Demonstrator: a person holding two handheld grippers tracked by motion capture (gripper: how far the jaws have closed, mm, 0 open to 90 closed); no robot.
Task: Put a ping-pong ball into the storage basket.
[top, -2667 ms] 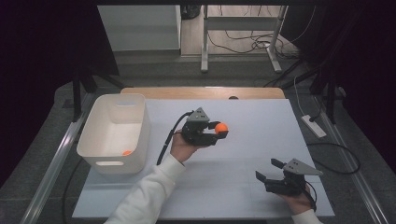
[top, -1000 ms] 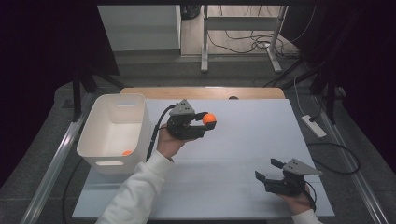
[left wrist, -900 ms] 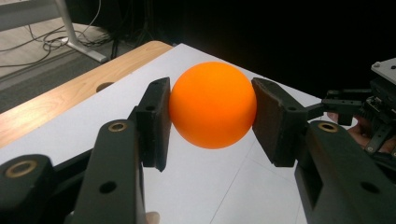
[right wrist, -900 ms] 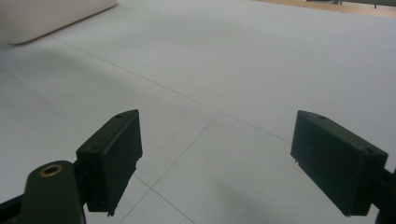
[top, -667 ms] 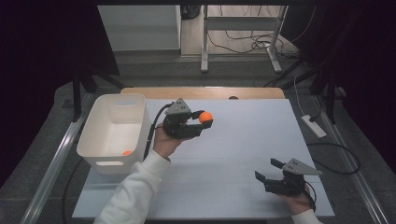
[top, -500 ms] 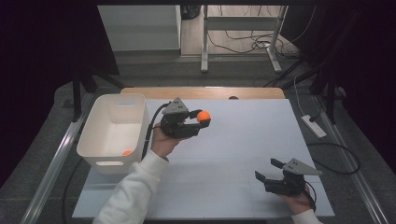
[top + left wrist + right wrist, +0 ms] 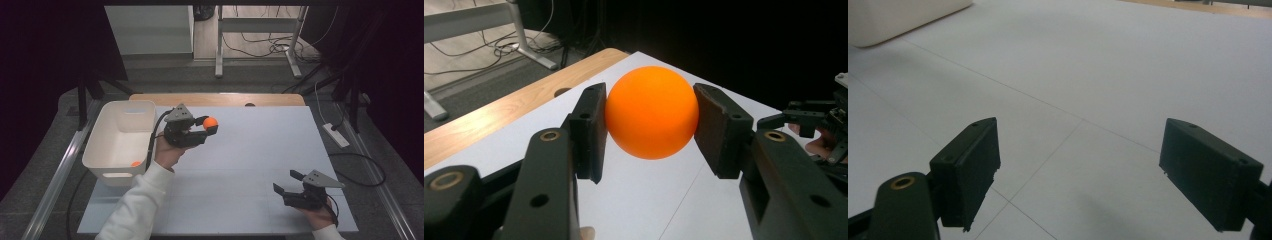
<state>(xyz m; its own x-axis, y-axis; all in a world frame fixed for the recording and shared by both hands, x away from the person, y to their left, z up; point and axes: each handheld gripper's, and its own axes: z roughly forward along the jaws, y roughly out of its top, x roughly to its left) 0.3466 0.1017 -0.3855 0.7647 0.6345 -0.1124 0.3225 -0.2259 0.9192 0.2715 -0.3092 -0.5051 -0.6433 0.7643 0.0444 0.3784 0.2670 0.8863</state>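
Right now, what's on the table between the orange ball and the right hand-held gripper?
Nothing: the high view shows bare white tabletop between the orange ball and the right hand-held gripper.

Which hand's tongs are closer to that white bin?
The left. Its tongs hang just right of the bin, gripping an orange ball. The right tongs sit open near the table's near right corner, far from the bin.

My left black hand-held gripper (image 7: 206, 131) sits raised in my left hand (image 7: 167, 152), white sleeve (image 7: 137, 205) angling in from below, jaws pointing right and clamped on the small orange ball (image 7: 652, 111). My right black hand-held gripper (image 7: 286, 186) rests low at the near right, jaws spread wide apart, seemingly pointing left.
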